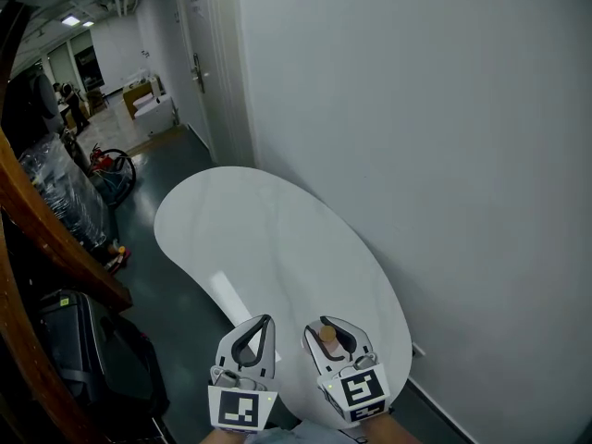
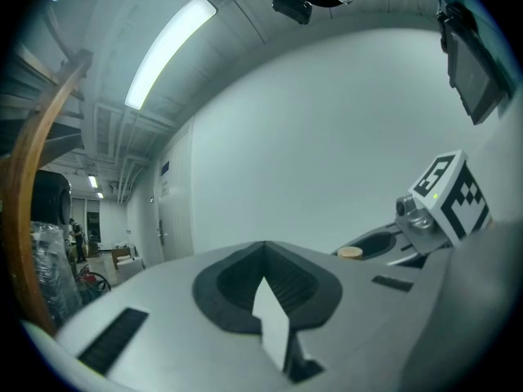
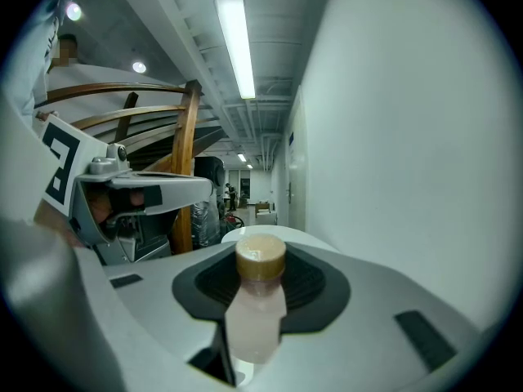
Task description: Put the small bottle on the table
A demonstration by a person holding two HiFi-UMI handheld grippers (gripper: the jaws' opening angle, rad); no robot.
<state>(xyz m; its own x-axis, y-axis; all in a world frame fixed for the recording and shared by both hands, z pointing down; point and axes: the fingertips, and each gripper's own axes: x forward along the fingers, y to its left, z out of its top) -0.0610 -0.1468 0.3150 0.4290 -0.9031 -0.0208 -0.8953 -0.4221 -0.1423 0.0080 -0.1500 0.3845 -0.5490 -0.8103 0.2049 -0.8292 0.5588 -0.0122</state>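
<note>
The small bottle [image 3: 256,309] is pale and translucent with a tan cap [image 1: 326,334]. My right gripper [image 1: 328,325] is shut on it, and it stands upright between the dark pads [image 3: 310,288]. That gripper hovers over the near end of the white oval table [image 1: 268,239]. My left gripper [image 1: 266,323] is just to its left, jaws together with nothing between them. In the left gripper view the left gripper [image 2: 263,250] points along the table, and the bottle's cap [image 2: 350,252] shows at the right in the other gripper [image 2: 384,245].
A white wall [image 1: 444,155] runs along the table's right side. A curved wooden rail [image 1: 51,239] and a black case [image 1: 69,340] stand at the left, over the dark floor. Plastic-wrapped goods [image 1: 65,188] and a door [image 1: 199,63] lie further back down the corridor.
</note>
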